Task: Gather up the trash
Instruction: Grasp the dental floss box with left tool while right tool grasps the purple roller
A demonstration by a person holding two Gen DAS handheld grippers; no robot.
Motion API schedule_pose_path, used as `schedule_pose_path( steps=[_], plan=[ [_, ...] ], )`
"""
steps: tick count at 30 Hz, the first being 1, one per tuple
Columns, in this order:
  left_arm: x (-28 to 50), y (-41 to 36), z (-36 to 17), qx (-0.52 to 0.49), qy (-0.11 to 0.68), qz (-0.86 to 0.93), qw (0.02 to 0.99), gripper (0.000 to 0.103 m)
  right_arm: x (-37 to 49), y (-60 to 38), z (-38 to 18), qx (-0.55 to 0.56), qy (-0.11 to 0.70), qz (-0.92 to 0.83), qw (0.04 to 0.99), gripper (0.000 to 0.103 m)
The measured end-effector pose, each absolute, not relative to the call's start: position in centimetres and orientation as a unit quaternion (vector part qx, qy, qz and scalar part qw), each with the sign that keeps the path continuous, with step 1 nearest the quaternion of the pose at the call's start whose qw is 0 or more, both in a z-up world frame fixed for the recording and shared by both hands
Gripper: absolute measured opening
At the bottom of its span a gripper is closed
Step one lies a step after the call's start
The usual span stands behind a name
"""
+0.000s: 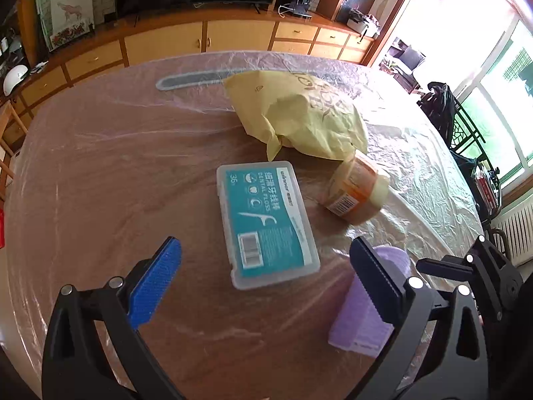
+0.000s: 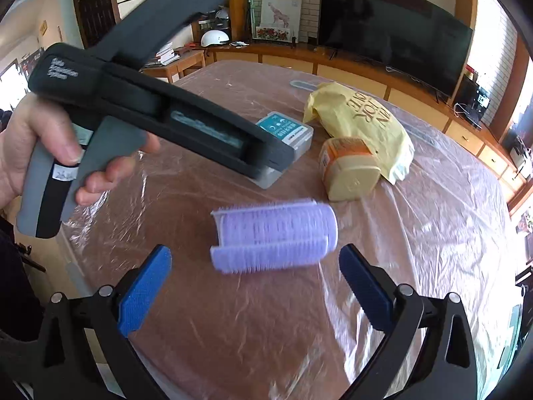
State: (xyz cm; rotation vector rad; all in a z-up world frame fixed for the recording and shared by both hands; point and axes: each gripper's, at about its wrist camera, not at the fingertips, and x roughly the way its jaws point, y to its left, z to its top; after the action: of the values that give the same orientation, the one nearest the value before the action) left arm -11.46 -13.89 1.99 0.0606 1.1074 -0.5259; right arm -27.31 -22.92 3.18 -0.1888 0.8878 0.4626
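Note:
A clear dental floss box (image 1: 266, 223) with a teal label lies flat on the table; my left gripper (image 1: 266, 266) is open just in front of it, apart from it. A purple hair roller (image 2: 273, 235) lies on its side just ahead of my open right gripper (image 2: 255, 275); it also shows behind the left gripper's right finger (image 1: 366, 296). A small orange-labelled cream bottle (image 1: 354, 188) lies on its side beside a crumpled yellow paper bag (image 1: 299, 113). The bottle (image 2: 349, 166) and bag (image 2: 363, 123) show in the right wrist view, where the left gripper's body partly hides the floss box (image 2: 289, 133).
The round table (image 1: 100, 173) is covered with wrinkled clear plastic film. A grey nail file (image 1: 193, 78) lies at its far side. The hand-held left gripper body (image 2: 150, 113) hangs over the table's left. Wooden cabinets and a TV (image 2: 393, 26) stand behind.

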Motion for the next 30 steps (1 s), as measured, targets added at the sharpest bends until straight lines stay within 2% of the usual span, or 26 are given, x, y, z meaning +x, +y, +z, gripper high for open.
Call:
schedule_pose_path(
  steps=[2, 7, 13, 22, 30],
  plan=[
    [-11.2, -14.2, 1.7, 0.035, 0.519, -0.248, 0.817, 0.098, -27.0, -22.6, 3.0, -0.092, 0.424, 0.223, 0.873, 0.099],
    [-11.5, -15.3, 1.1, 0.073, 0.511, -0.241, 0.822, 0.075, -26.2, -21.6, 2.5, -0.093, 0.427, 0.227, 0.870, 0.099],
    [-11.2, -15.7, 1.2, 0.081, 0.504, -0.238, 0.826, 0.060, -26.6, -21.6, 2.5, -0.092, 0.424, 0.226, 0.872, 0.098],
    [-10.5, -14.7, 1.2, 0.076, 0.505, -0.248, 0.823, 0.059, -26.2, -21.0, 2.3, -0.155, 0.418, 0.267, 0.855, 0.099],
    [-9.9, -14.2, 1.3, 0.073, 0.504, -0.254, 0.823, 0.059, -24.9, -20.6, 2.1, -0.131, 0.444, 0.285, 0.839, 0.099]
  ],
)
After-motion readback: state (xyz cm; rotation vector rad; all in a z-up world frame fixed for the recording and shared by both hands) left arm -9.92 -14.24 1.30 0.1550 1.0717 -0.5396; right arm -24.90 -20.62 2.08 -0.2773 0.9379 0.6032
